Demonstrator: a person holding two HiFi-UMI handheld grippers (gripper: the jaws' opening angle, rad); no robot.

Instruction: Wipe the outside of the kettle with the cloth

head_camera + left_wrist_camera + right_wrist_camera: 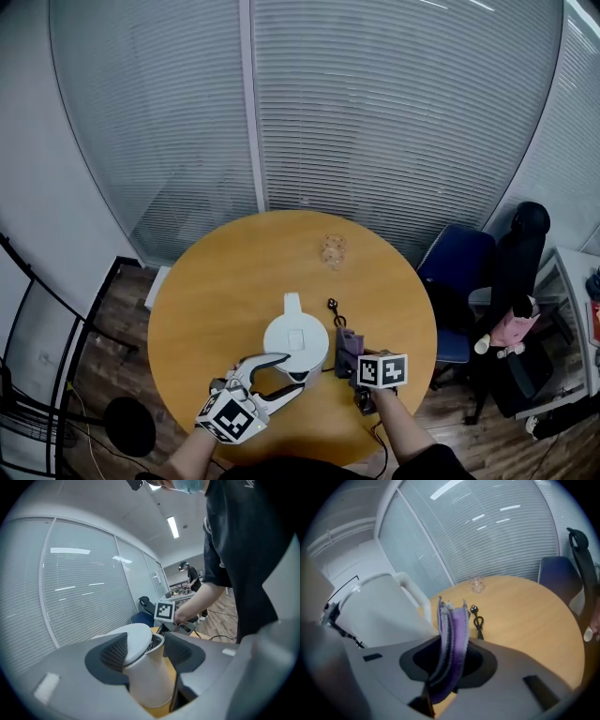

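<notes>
Round wooden counter (225,281). Black power cord with plug (335,310) lies looped on it, right of centre. Small clear object (333,249) near far edge, well apart from cord. Blue chair (459,267), black office chair (520,262) just beside counter at right. Striped glass partition (375,112) behind; wood-plank floor (112,356) below.

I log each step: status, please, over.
Left gripper shut on kettle. Right gripper shut on cloth, beside kettle. Cord lies close by.

White kettle (296,339) on an orange-brown table (225,281); right of the kettle, a purple-and-grey striped cloth (452,639).
</notes>
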